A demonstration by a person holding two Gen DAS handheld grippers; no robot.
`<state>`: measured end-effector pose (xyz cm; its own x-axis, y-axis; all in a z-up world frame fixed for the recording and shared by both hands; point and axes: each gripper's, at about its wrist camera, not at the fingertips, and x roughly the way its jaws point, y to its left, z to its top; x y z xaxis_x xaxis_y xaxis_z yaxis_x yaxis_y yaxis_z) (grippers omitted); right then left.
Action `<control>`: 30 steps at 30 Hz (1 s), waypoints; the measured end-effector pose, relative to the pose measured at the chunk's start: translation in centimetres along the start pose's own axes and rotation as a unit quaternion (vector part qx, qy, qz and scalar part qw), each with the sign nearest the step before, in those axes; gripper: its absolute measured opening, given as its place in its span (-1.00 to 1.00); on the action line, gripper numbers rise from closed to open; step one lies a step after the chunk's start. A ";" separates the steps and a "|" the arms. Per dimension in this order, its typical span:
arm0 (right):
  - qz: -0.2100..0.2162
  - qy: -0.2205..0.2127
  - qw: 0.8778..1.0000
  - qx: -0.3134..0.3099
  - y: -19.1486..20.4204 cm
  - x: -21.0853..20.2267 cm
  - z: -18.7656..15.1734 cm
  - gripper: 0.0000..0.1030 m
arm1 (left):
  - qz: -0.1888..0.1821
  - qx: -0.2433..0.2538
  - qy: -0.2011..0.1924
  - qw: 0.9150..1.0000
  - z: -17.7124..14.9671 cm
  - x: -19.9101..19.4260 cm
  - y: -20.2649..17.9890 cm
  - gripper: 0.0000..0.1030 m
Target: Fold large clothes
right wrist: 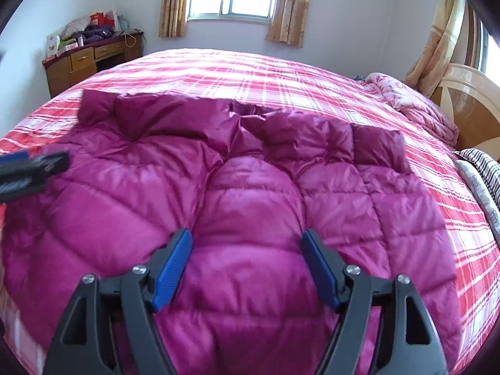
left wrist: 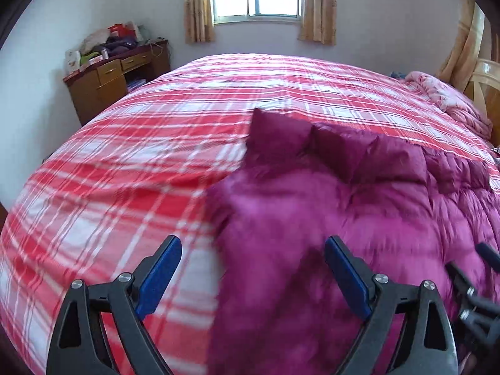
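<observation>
A large magenta quilted down jacket (right wrist: pixel 250 193) lies spread on the bed, collar end toward the window; it also shows in the left wrist view (left wrist: pixel 343 212). My left gripper (left wrist: pixel 253 243) is open and empty above the jacket's left edge, where jacket meets bedsheet. My right gripper (right wrist: pixel 247 237) is open and empty above the jacket's middle. The left gripper's fingers (right wrist: pixel 34 165) show at the left edge of the right wrist view, and the right gripper's fingers (left wrist: pixel 475 284) show at the right edge of the left wrist view.
The bed has a red and white plaid sheet (left wrist: pixel 140 162). A pink quilt (right wrist: pixel 415 109) is bunched by the wooden headboard (right wrist: pixel 468 100) at right. A striped cloth (right wrist: pixel 484 168) lies at the right edge. A cluttered wooden desk (left wrist: pixel 115 78) stands by the far wall.
</observation>
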<state>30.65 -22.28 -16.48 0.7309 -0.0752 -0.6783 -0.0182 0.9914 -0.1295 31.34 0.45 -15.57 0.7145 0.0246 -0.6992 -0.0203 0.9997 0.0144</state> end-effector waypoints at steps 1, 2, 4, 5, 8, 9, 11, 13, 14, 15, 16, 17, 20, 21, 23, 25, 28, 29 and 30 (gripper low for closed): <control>0.000 -0.006 1.000 0.001 -0.2 -0.9 -0.6 0.55 | 0.002 0.000 -0.001 1.000 -0.8 -0.6 0.7 0.81; 0.002 -0.010 1.000 0.003 -0.4 -1.7 -1.2 0.59 | 0.003 -0.001 -0.001 1.000 -2.2 -1.4 1.7 0.81; 0.004 -0.014 1.000 0.005 -0.6 -2.4 -2.1 0.62 | -0.006 -0.006 0.006 1.000 -3.9 -2.2 2.8 0.81; 0.002 -0.015 1.000 0.005 -0.6 -2.6 -2.6 0.68 | -0.012 -0.009 0.009 1.000 -4.6 -2.4 3.2 0.81; 0.004 -0.013 1.000 0.012 -0.6 -2.1 -3.8 0.71 | -0.049 -0.024 0.006 0.998 -5.8 -3.0 3.5 0.80; 0.002 -0.015 1.000 0.012 -0.7 -1.9 -3.9 0.72 | -0.061 -0.027 0.007 0.998 -5.8 -3.1 3.5 0.80; -0.007 -0.016 1.000 0.008 -0.3 -1.5 -4.0 0.73 | -0.086 -0.039 0.017 0.995 -5.9 -2.7 3.2 0.80; -0.012 -0.014 1.000 0.003 0.1 -1.2 -4.1 0.75 | -0.113 -0.052 0.025 0.992 -5.9 -2.2 3.0 0.64; -0.009 -0.013 1.000 0.004 0.2 -1.1 -4.2 0.75 | -0.121 -0.057 0.024 0.991 -5.9 -1.9 2.9 0.44; -0.006 -0.012 1.000 0.007 0.2 -1.4 -4.4 0.74 | -0.125 -0.056 0.018 0.990 -5.8 -1.7 3.0 0.28; -0.001 -0.011 1.000 0.010 0.0 -1.3 -4.5 0.74 | -0.134 -0.056 0.014 0.989 -5.7 -1.6 2.9 -0.12; 0.002 -0.009 1.000 0.013 -0.2 -1.3 -4.7 0.74 | -0.151 -0.060 0.020 0.987 -5.5 -1.5 2.9 -0.33; 0.002 -0.004 1.000 0.012 -0.2 -1.3 -4.7 0.74 | -0.172 -0.056 0.011 0.983 -5.1 -2.5 2.6 -0.77; 0.003 0.000 1.000 0.012 -0.2 -1.3 -4.6 0.74 | -0.175 -0.054 0.004 0.983 -5.0 -3.1 2.5 -0.79; 0.007 0.004 1.000 0.013 -0.3 -1.2 -4.7 0.74 | -0.186 -0.045 -0.023 0.981 -4.1 -5.2 2.3 -0.83; 0.007 0.005 1.000 0.012 -0.3 -1.2 -4.7 0.74 | -0.194 -0.028 -0.051 0.979 -3.1 -7.4 1.7 -0.85; 0.007 0.006 1.000 0.012 -0.3 -1.2 -4.7 0.74 | -0.214 -0.001 -0.085 0.973 -1.8 -10.6 0.1 -0.86; 0.008 0.006 1.000 0.013 -0.4 -1.2 -4.7 0.74 | -0.221 0.010 -0.093 0.971 -1.4 -11.6 -0.7 -0.86; 0.011 0.006 1.000 0.013 -0.4 -1.3 -4.7 0.74 | -0.229 0.019 -0.100 0.968 -1.1 -12.3 -1.5 -0.86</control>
<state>26.54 -23.10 -18.96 0.7225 -0.0544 -0.6892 -0.0166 0.9952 -0.0959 21.79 -1.39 -7.75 0.7639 -0.4244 -0.4861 0.3534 0.9054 -0.2351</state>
